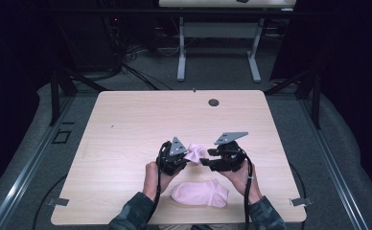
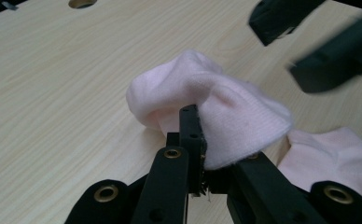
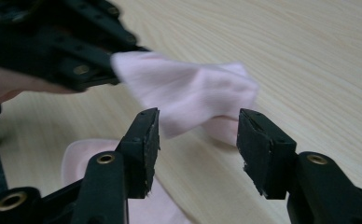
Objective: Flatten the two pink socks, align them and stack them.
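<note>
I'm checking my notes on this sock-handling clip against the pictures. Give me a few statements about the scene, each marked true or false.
1. The left claw is shut on a pink sock. True.
2. The right claw also grips that sock. False: its jaws stand apart, with the sock's free end before the gap and the pads not pressing on it.
3. A second pink sock lies flat on the table, near the person's edge. True.
4. The held sock rests flat on the table. False: it hangs bunched from the left claw, above the wood.
5. The two socks differ in colour. False: both are pale pink.
</note>
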`<state>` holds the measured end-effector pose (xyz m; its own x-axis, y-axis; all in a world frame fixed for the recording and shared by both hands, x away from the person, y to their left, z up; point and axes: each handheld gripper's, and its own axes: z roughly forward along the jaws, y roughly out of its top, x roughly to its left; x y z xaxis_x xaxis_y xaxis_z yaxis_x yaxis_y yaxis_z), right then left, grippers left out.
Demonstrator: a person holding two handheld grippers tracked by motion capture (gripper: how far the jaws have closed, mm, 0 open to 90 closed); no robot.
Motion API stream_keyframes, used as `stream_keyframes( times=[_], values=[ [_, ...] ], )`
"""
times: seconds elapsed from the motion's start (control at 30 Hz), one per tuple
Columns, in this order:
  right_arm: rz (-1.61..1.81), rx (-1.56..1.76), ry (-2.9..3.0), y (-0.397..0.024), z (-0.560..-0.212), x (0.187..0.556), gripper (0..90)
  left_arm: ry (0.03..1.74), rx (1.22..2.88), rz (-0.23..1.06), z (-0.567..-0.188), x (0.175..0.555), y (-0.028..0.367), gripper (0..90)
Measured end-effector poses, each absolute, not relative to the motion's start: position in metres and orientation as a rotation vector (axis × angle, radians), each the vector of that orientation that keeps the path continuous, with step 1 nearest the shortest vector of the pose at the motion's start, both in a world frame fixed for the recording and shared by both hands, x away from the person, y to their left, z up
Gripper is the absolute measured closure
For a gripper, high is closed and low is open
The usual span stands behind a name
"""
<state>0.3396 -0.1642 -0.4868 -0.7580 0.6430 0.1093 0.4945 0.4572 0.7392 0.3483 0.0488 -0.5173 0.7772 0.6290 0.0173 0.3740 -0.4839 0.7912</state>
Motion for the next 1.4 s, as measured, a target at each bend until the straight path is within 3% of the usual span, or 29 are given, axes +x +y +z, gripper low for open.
stream_keyframes(
  times=[0.2, 0.23, 0.37, 0.57, 0.63, 0.7, 0.73, 0.9, 0.97, 1.03, 1.27, 1.4],
  values=[
    [1.103, 0.89, 2.489, -0.148, -0.489, 0.329, 48.9, 0.757, 2.147, 0.37, -0.515, 0.35, 0.044, 87.7],
    [1.051, 0.876, 2.492, -0.141, -0.492, 0.334, 61.6, 0.755, 2.146, 0.376, -0.512, 0.35, 0.045, 87.7],
    [1.038, 0.835, 2.477, -0.137, -0.49, 0.336, 86.0, 0.745, 2.134, 0.379, -0.508, 0.349, 0.05, 87.2],
    [1.055, 0.809, 2.448, -0.135, -0.475, 0.34, 88.5, 0.766, 2.101, 0.381, -0.51, 0.348, 0.057, 79.9],
    [1.072, 0.797, 2.434, -0.133, -0.464, 0.341, 88.6, 0.78, 2.078, 0.387, -0.514, 0.347, 0.06, 68.9],
    [1.079, 0.795, 2.435, -0.131, -0.461, 0.341, 88.7, 0.787, 2.063, 0.385, -0.516, 0.347, 0.061, 67.8],
    [1.082, 0.785, 2.425, -0.129, -0.455, 0.34, 88.7, 0.804, 2.046, 0.387, -0.519, 0.347, 0.062, 61.3],
    [1.126, 0.779, 2.393, -0.124, -0.441, 0.34, 88.7, 0.848, 2.004, 0.367, -0.53, 0.349, 0.061, 46.9],
    [1.143, 0.769, 2.389, -0.124, -0.437, 0.339, 88.7, 0.862, 1.992, 0.37, -0.533, 0.351, 0.06, 46.6],
    [1.159, 0.773, 2.381, -0.123, -0.435, 0.339, 88.7, 0.867, 1.989, 0.381, -0.536, 0.352, 0.059, 47.1],
    [1.203, 0.767, 2.377, -0.127, -0.434, 0.34, 88.7, 0.869, 1.985, 0.489, -0.54, 0.355, 0.062, 85.4],
    [1.199, 0.791, 2.38, -0.137, -0.441, 0.346, 88.7, 0.86, 2.042, 0.541, -0.534, 0.356, 0.069, 87.7]
  ],
)
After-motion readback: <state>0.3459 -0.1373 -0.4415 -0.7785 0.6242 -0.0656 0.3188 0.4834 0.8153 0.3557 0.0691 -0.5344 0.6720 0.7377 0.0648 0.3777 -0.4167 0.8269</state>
